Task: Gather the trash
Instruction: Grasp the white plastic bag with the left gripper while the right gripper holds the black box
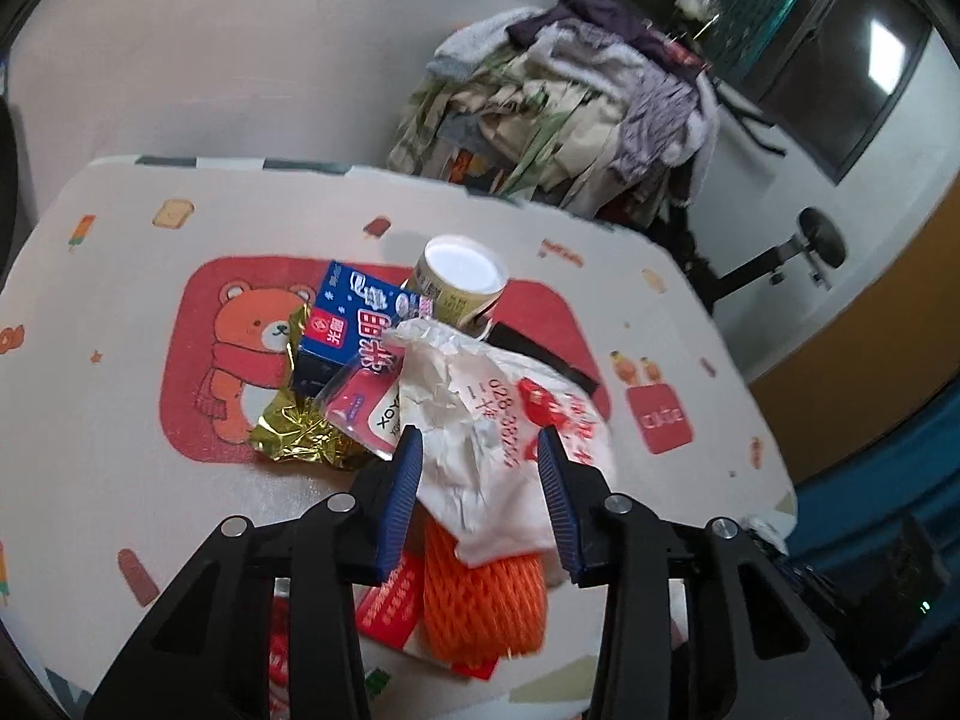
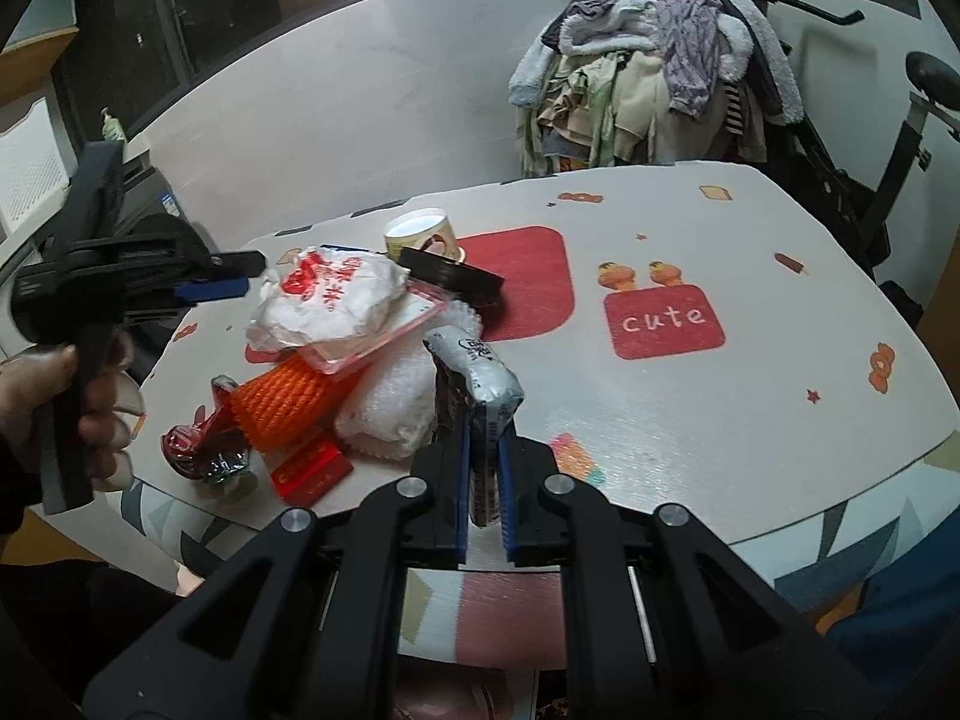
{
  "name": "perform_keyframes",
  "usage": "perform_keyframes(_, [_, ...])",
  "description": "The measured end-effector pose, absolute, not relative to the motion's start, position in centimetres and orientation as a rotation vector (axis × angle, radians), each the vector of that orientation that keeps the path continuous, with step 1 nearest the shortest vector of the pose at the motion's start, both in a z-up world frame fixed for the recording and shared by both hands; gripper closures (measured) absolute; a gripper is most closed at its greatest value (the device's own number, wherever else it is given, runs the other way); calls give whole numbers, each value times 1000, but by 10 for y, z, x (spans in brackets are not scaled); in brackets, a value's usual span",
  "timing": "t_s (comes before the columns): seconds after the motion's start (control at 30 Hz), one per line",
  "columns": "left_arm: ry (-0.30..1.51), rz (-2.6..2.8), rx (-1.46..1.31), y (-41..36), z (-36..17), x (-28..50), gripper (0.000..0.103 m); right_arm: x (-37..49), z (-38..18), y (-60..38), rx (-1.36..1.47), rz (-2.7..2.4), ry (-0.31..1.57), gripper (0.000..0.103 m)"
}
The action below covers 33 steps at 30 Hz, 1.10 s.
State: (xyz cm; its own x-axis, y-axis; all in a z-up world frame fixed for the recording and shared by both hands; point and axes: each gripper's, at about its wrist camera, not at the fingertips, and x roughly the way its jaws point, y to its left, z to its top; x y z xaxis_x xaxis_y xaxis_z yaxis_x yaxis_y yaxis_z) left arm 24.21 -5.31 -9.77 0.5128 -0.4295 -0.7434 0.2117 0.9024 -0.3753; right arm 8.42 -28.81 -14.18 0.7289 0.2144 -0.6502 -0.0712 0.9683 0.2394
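Note:
A pile of trash lies on the table: a crumpled white bag with red print, an orange foam net, a blue box, gold foil, a paper cup, a red card and white foam wrap. My left gripper is open, its blue pads either side of the white bag; it also shows in the right wrist view. My right gripper is shut on a silver and dark snack wrapper, held upright above the table.
The table has a white cloth with red panels, a bear and a "cute" label. A heap of clothes on a rack and an exercise bike stand behind it. A red foil wrapper lies at the near edge.

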Motion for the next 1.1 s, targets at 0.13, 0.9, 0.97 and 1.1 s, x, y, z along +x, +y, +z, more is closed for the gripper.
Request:
perform_keyframes(0.13, [1001, -354, -246, -57, -114, 255, 78, 82, -144, -296, 219, 151, 738, 91])
perform_keyframes(0.9, [748, -569, 17, -38, -17, 109, 95, 41, -96, -278, 180, 176, 635, 91])
perform_keyframes(0.97, [737, -584, 63, -38, -27, 83, 95, 34, -94, -272, 164, 186, 636, 91])
perform_keyframes(1.1, [751, -623, 116, -38, -55, 38, 95, 23, -96, -261, 144, 203, 645, 91])
